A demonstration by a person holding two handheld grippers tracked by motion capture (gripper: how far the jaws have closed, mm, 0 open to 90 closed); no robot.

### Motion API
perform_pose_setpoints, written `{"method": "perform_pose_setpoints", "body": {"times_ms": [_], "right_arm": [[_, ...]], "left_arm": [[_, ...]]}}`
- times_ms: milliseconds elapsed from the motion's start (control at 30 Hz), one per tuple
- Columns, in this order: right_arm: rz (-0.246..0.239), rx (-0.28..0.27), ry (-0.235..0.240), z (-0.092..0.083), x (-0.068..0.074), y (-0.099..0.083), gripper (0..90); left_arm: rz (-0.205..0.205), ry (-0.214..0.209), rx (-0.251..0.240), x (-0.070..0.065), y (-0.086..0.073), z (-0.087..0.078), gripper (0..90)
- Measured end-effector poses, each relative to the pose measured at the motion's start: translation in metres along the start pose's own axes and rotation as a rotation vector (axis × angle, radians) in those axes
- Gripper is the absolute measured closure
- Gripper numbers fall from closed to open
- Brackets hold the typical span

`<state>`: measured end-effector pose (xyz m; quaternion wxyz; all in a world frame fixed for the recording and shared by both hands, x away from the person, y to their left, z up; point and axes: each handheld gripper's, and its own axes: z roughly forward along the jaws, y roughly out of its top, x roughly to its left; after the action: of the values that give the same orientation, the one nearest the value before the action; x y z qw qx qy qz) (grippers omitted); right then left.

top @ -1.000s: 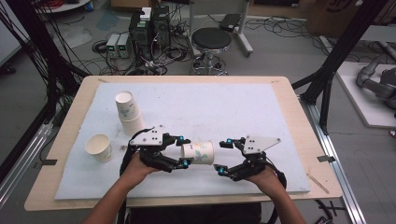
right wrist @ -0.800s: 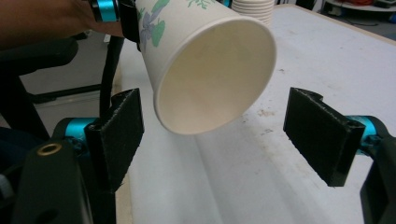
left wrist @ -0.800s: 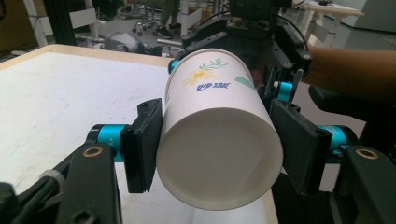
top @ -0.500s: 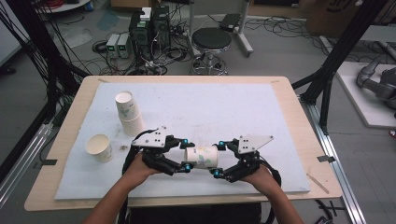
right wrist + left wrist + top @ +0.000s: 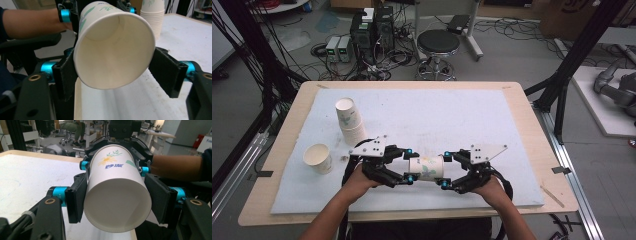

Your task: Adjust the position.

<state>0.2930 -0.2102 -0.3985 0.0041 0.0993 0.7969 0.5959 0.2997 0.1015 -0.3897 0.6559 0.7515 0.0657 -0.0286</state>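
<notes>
- Left gripper (image 5: 407, 165) points to 3 o'clock, clamped on the paper cup (image 5: 426, 168) lying level above the mat's near edge.
- Right gripper (image 5: 444, 170) points to 9 o'clock; its jaws have just been closing around the cup's mouth, right pad not quite touching.
- White mat (image 5: 452, 115) covers the wooden table (image 5: 532, 125); cup stack (image 5: 350, 121) at 10 o'clock.

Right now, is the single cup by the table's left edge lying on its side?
No. In the high view that single cup stands upright with its mouth up, left of the stack of cups.

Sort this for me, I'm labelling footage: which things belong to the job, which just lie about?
In the job: paper cup; left gripper, clamped on its base; right gripper, jaws just closing around its rim.
Lying about: cup stack; single upright cup; stool.
</notes>
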Motion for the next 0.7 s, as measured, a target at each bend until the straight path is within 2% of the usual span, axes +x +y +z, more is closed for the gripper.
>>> {"method": "perform_pose_setpoints", "body": {"times_ms": [200,300,333,367,400,433,467,500,533,600,633,667,700], "right_arm": [[-0.001,-0.013,-0.002,-0.001,0.001,0.001,30.2],[-0.001,-0.015,-0.004,-0.001,0.001,0.001,30.2],[0.002,-0.014,-0.006,-0.001,0.001,0.001,30.1],[-0.001,-0.007,-0.010,-0.002,0.001,0.002,30.1],[-0.001,-0.007,-0.010,-0.002,0.001,0.002,30.1],[-0.003,0.003,-0.016,-0.002,0.001,0.003,30.1],[-0.010,0.019,-0.027,-0.003,0.001,0.004,30.0],[-0.015,0.060,-0.040,-0.003,0.001,0.007,30.0],[-0.017,0.083,-0.054,-0.002,0.001,0.008,29.9],[-0.023,0.135,-0.064,-0.002,0.001,0.011,30.0],[-0.025,0.155,-0.071,-0.001,0.000,0.013,29.9],[-0.033,0.177,-0.078,-0.001,0.000,0.015,29.9],[-0.033,0.177,-0.078,-0.001,0.000,0.015,29.9]], "left_arm": [[0.000,0.005,-0.019,-0.001,-0.001,-0.001,37.0],[-0.007,0.019,-0.022,-0.002,-0.001,-0.001,35.6],[-0.009,0.034,-0.018,-0.002,-0.001,0.000,32.8],[-0.023,0.059,-0.008,-0.002,-0.001,0.000,18.3],[-0.032,0.084,0.007,-0.002,0.000,0.001,18.3],[-0.032,0.091,0.023,-0.002,0.000,0.000,14.1],[-0.028,0.098,0.037,-0.002,0.001,0.000,14.1],[-0.025,0.106,0.061,-0.002,0.002,-0.001,14.1],[-0.025,0.106,0.061,-0.002,0.002,-0.001,14.2],[-0.013,0.119,0.090,-0.002,0.003,-0.002,14.2],[-0.002,0.128,0.116,-0.002,0.005,-0.002,14.3],[-0.002,0.128,0.116,-0.002,0.005,-0.002,14.4],[0.008,0.133,0.132,-0.001,0.006,-0.002,14.4]]}}
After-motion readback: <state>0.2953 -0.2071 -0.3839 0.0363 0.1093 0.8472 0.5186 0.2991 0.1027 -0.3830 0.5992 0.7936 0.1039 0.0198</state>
